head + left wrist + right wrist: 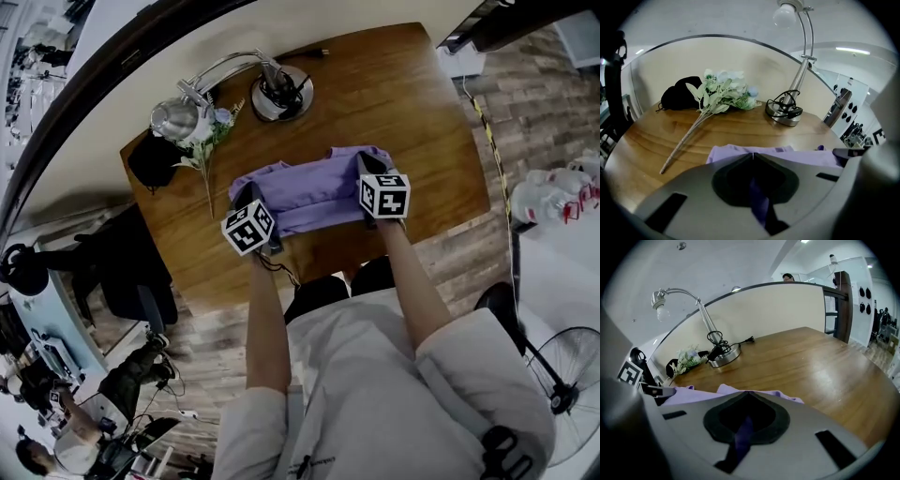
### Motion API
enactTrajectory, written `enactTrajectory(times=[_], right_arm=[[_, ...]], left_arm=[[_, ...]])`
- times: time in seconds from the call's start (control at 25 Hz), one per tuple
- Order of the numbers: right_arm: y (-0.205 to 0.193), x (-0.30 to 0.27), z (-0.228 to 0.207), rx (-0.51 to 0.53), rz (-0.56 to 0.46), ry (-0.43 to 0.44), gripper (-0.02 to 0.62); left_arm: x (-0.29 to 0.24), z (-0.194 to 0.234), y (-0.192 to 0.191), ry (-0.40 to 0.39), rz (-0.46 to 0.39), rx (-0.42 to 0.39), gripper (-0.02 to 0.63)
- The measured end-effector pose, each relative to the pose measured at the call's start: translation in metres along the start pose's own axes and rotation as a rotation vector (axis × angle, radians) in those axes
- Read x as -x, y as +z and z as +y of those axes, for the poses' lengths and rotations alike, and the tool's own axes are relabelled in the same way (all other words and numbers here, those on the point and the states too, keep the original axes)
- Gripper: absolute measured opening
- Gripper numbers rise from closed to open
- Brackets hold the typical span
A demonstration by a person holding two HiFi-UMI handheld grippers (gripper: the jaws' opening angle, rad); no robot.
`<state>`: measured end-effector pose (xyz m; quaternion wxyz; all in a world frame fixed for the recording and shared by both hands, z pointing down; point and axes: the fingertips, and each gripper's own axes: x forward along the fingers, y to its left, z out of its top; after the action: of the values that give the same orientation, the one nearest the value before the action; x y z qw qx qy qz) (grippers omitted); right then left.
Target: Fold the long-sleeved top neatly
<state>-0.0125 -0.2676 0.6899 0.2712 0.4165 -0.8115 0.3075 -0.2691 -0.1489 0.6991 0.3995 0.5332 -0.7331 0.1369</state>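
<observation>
Fingers [689, 197] of the left gripper [752, 154] are pressed together on a fold of the purple top [309, 199], and a strip of that cloth runs down between them. The right gripper [748, 393] does the same: its fingers [825, 427] meet at the tips and a purple strip is pinched behind them. Seen from the head view, the left gripper [251, 199] grips the top's left end and the right gripper [364, 163] its right end (the top stretches between the two as a short, wide band). It lies on the table [412, 112], bunched and doubled over, just ahead of both sets of fingers and close to the table's near edge.

Beyond the left fingers and off to their left lies a sprig of pale flowers [723, 93] with a long stem, its stem end nearer the fingers than its blooms. A black bundle [677, 96] sits behind the flowers, by the table's far edge. Ahead of the left fingers and a little right stands a lamp [787, 112] on a round metal base, a black cord coiled on the base, its neck arching up to a bulb. From the right fingers, that lamp is ahead and to the left. To their right the tabletop is bare wood.
</observation>
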Motion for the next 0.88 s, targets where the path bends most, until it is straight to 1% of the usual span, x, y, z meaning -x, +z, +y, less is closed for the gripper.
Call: enactTrajectory(times=[0.08, 0.16, 0.24, 0.28, 0.32, 0.36, 0.4, 0.44, 0.52, 0.56, 0.72, 0.8, 0.88], right_arm=[[-0.002, -0.002, 0.0, 0.007, 0.024, -0.003, 0.008], [-0.004, -0.003, 0.001, 0.015, 0.041, -0.017, 0.008], [-0.004, -0.002, 0.001, 0.018, 0.043, -0.018, 0.008], [-0.002, 0.002, 0.003, 0.012, 0.028, -0.001, 0.008], [0.002, 0.009, 0.006, -0.001, -0.004, 0.029, 0.006], [0.01, 0.019, 0.01, -0.018, -0.052, 0.064, 0.025], [0.019, 0.032, 0.011, -0.035, -0.11, 0.097, 0.078], [0.028, 0.045, 0.01, -0.05, -0.166, 0.119, 0.079], [0.038, 0.069, -0.004, -0.082, -0.238, 0.125, 0.08], [0.038, 0.078, -0.013, -0.096, -0.252, 0.118, 0.085], [0.019, 0.099, -0.046, -0.133, -0.238, 0.074, 0.097], [0.001, 0.104, -0.059, -0.178, -0.211, 0.06, 0.101], [-0.022, 0.105, -0.063, -0.223, -0.164, 0.059, 0.099]], left_arm=[[-0.002, 0.0, -0.001, 0.017, 0.024, -0.008, 0.028], [-0.001, -0.001, -0.001, 0.017, 0.025, -0.011, 0.028], [0.002, -0.002, 0.0, 0.006, -0.003, -0.009, 0.028], [0.008, -0.003, 0.002, 0.001, -0.029, -0.006, 0.028], [0.016, -0.003, 0.005, 0.0, -0.065, -0.006, 0.029], [0.027, -0.005, 0.011, 0.005, -0.112, -0.012, 0.029], [0.04, -0.008, 0.019, 0.013, -0.165, -0.028, 0.029], [0.052, -0.014, 0.027, 0.022, -0.218, -0.054, 0.029], [0.071, -0.033, 0.036, 0.017, -0.29, -0.106, 0.029], [0.075, -0.047, 0.035, -0.003, -0.302, -0.121, 0.029], [0.076, -0.113, 0.016, -0.124, -0.277, -0.127, 0.029], [0.073, -0.148, 0.001, -0.182, -0.25, -0.136, 0.029], [0.068, -0.177, -0.013, -0.222, -0.213, -0.15, 0.029]])
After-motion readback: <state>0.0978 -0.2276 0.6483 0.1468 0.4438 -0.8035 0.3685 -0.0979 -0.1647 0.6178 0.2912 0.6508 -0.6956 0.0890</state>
